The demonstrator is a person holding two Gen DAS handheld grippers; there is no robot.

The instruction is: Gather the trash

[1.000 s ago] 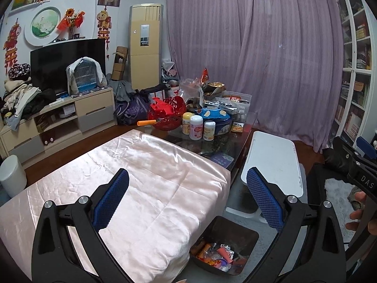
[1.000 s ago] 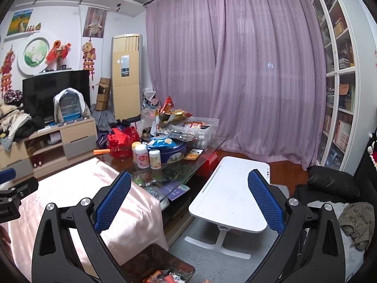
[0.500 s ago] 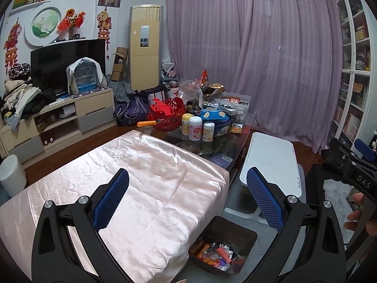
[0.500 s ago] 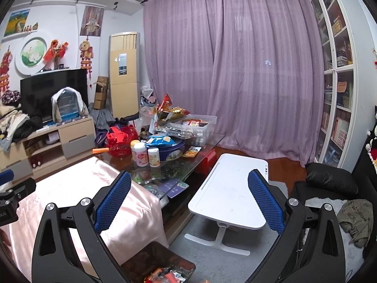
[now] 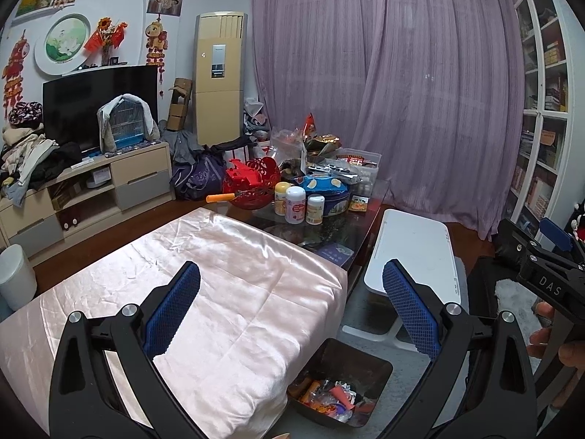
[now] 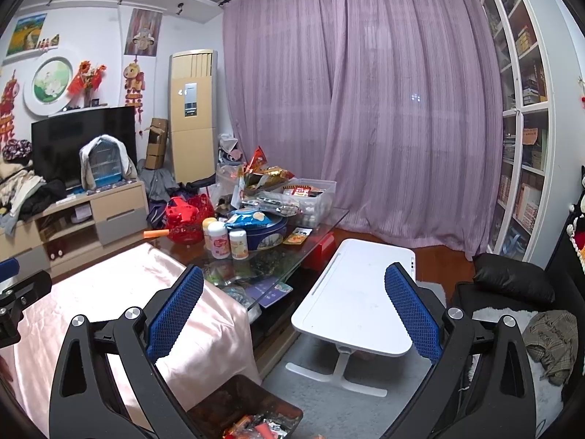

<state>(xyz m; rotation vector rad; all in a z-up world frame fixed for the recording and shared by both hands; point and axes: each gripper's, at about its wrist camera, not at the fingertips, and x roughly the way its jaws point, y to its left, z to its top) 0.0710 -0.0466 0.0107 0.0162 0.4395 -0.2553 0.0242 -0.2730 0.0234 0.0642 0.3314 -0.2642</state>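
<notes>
Dark brown plastic forms the square trash bin (image 5: 342, 384) on the grey floor just below and between the spread blue-padded fingers (image 5: 172, 309) of the left gripper (image 5: 290, 305), which hold nothing; inside lie crumpled wrappers (image 5: 331, 400) in red, orange and white. The right gripper (image 6: 292, 309) also stands wide open and empty, with the same bin at the bottom edge beneath its left finger. Under the left gripper's left finger spreads a pink satin cloth (image 5: 204, 285) over a low surface; beyond its right finger stands a white lap table (image 5: 416, 252). Farther ahead, on the glass coffee table (image 5: 351, 219), three lidded bottles (image 5: 298, 205) stand beside a round blue tin (image 5: 331, 197), with a red basket (image 5: 252, 183) to their left and a clear storage box (image 5: 360, 164) of packets behind.
</notes>
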